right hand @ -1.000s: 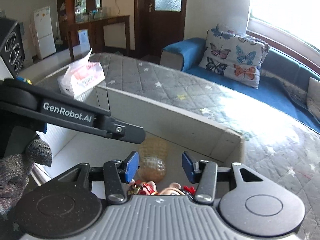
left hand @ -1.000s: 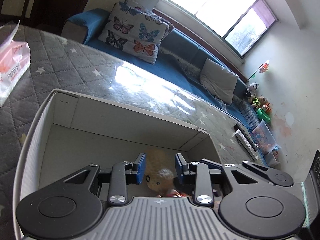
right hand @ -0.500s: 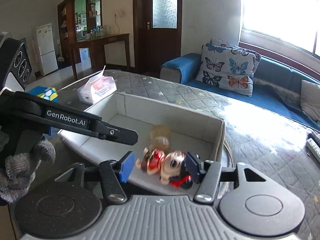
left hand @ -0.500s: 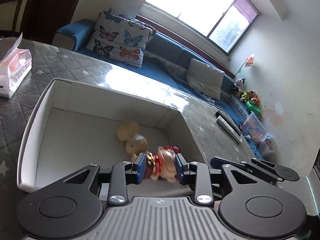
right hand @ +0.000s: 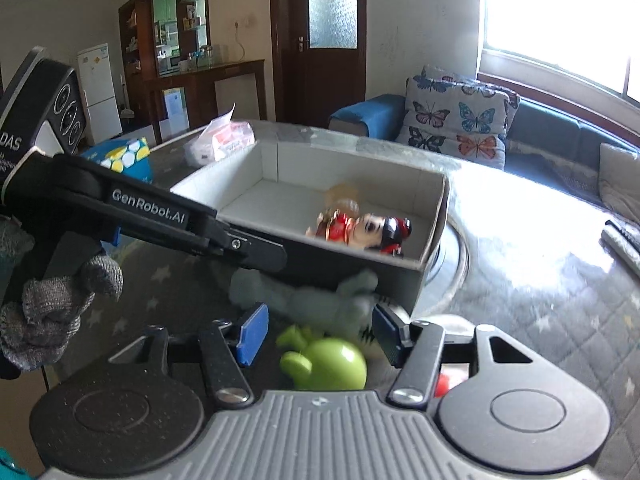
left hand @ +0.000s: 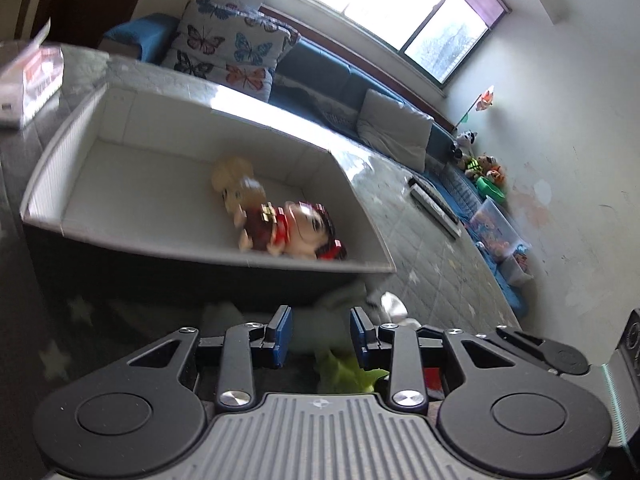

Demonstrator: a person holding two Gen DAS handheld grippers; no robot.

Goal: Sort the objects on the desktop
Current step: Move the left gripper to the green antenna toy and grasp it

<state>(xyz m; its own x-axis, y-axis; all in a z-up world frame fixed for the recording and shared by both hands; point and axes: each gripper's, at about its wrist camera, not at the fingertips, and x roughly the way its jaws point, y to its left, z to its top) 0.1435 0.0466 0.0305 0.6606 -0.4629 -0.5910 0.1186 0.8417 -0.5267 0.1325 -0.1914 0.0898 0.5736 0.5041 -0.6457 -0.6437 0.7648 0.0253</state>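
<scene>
Both grippers have drawn back from the grey box since the earlier frames, when their fingers stood over its floor; its near wall now lies across the middle of each view. The red-and-black doll that sat between the fingers half a second ago now lies on the box floor toward the right end, touching a pale yellow figure behind it.

So two toys look sorted, and more remain outside. At the lower centre of the right wrist view, a grey-green plush toy lies against the box's outer wall, a bright green toy sits just in front of it, and something red shows at the lower right.

The right gripper is opening, with nothing pressed between its blue pads; the green toy sits below the gap. The left gripper stands partly open and grips nothing.

The right wrist view alone shows the left tool's black arm in a grey-gloved hand at the left edge, a blue-and-yellow pack and a tissue pack at upper left. The left wrist view alone shows a remote on the table at the right and toys by the far wall; there the leftover toys are mostly hidden behind the fingers.
</scene>
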